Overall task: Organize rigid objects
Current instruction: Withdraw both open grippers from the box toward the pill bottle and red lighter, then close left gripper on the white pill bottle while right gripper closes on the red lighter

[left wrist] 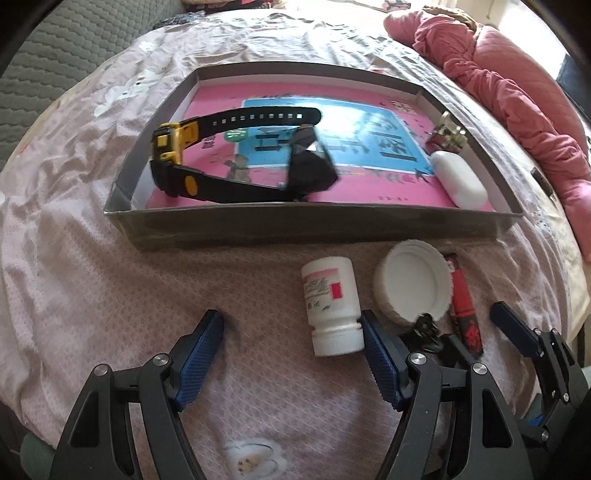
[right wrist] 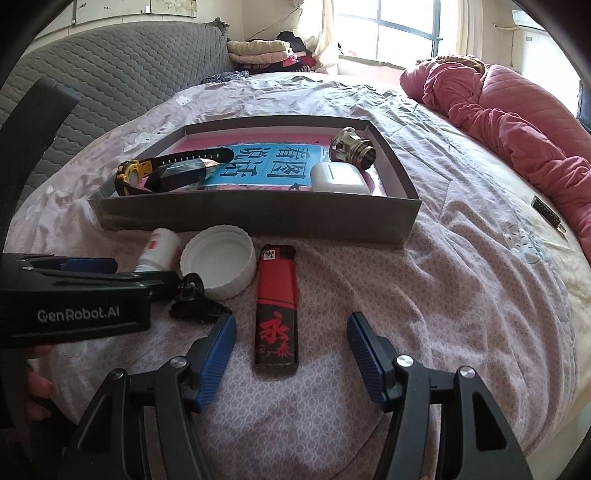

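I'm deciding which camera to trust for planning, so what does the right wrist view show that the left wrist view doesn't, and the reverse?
Only the right wrist view shows the whole red lighter lying between the open right gripper fingers, plus the window and folded clothes.

Only the left wrist view shows the full white pill bottle on its side, near the open left gripper.

Both show the grey tray holding the watch, dark crystal and white earbud case, and the white lid on the bed.
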A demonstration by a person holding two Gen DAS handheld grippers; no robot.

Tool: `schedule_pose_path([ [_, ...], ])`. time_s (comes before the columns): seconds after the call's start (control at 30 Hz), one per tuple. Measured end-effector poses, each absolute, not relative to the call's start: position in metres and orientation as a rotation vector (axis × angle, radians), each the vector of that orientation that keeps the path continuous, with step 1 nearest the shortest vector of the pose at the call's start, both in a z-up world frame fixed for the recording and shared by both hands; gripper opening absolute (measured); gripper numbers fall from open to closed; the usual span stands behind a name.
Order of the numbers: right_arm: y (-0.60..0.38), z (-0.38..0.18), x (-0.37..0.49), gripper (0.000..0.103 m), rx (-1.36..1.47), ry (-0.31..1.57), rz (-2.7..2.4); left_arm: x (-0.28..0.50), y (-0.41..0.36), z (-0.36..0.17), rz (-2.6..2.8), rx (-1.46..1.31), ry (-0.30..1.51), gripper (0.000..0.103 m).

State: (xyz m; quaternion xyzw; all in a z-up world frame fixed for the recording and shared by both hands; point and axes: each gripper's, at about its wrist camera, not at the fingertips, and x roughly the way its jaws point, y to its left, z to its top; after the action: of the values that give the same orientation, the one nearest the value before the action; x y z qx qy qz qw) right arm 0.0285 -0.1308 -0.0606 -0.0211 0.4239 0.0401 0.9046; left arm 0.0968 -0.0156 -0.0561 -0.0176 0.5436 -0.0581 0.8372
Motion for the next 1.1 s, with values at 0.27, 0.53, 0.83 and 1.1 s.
schedule_pose_path([
  [0.27, -0.130, -0.066, 0.041, 0.062, -0.058, 0.857, 0.085, 0.101, -0.005, -0.058, -0.129, -0.072, 1.138, 0.076],
  [0.53, -0.129, -0.071, 0.050, 0.045, -0.056, 0.847, 0.114, 0.102, -0.006, -0.059, -0.141, -0.096, 1.123, 0.076],
  [0.83, -0.141, -0.071, 0.055, 0.023, -0.002, 0.849, 0.116, 0.103, -0.009, -0.060, -0.162, -0.072, 1.112, 0.061],
  [1.1, -0.156, -0.066, 0.055, 0.023, 0.088, 0.840, 0.129, 0.102, 0.006, -0.061, -0.154, -0.109, 1.099, 0.039],
])
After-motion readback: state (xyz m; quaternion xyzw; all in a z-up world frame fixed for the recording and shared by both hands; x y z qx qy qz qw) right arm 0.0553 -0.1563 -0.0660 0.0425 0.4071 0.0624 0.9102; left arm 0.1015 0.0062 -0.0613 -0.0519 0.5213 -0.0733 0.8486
